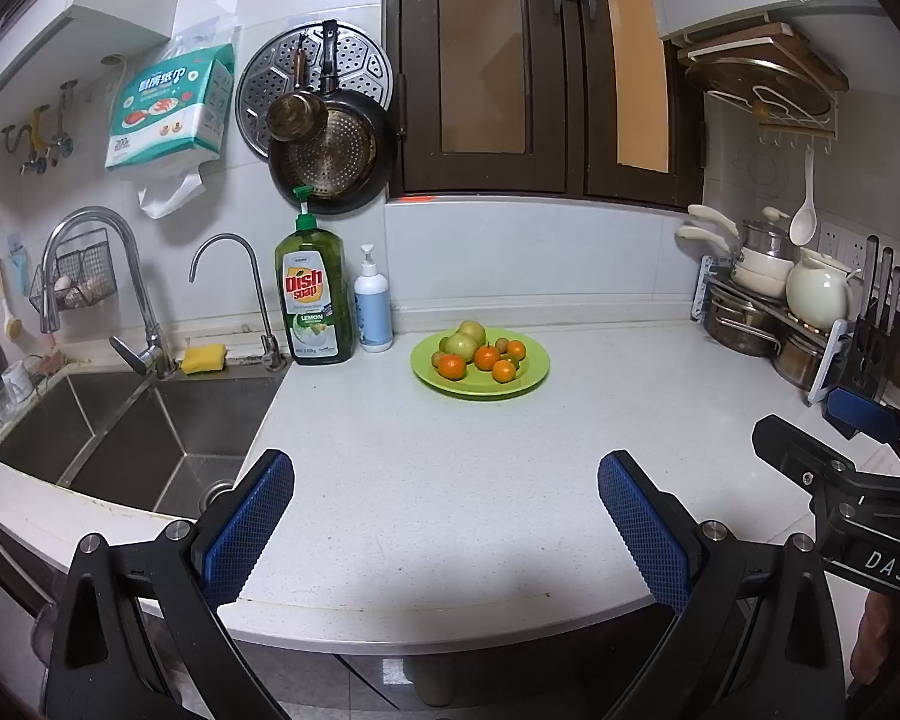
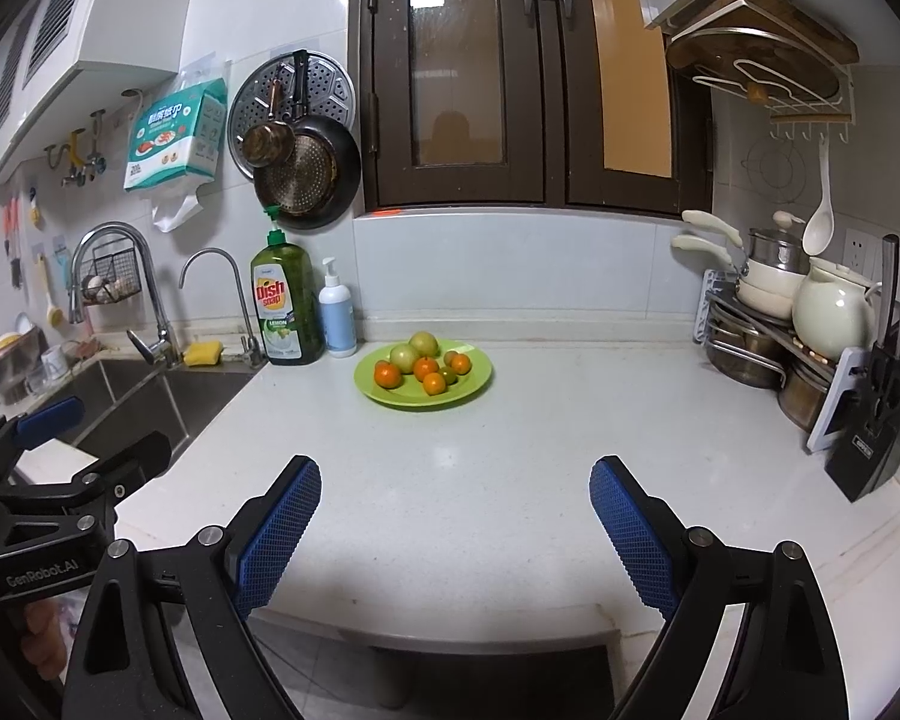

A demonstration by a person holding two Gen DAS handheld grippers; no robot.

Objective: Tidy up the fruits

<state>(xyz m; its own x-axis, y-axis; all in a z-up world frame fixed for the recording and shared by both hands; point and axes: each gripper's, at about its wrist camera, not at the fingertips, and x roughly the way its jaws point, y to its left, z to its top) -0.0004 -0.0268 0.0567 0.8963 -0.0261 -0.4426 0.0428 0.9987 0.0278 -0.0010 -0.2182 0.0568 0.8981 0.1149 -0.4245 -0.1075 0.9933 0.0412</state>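
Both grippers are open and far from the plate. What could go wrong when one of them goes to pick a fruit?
1. The fruits lie close together on the green plate; the open left gripper may nudge neighbours, and round ones could roll off.
2. The dish soap bottle and the small pump bottle stand just left of the plate, so a wide approach could knock them over.

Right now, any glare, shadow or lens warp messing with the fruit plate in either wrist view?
Left wrist: green plate sharp and evenly lit; counter edge bows from fisheye; soft shadow near the open jaws of the left gripper. Right wrist: plate equally clear; glare only on wall tiles.
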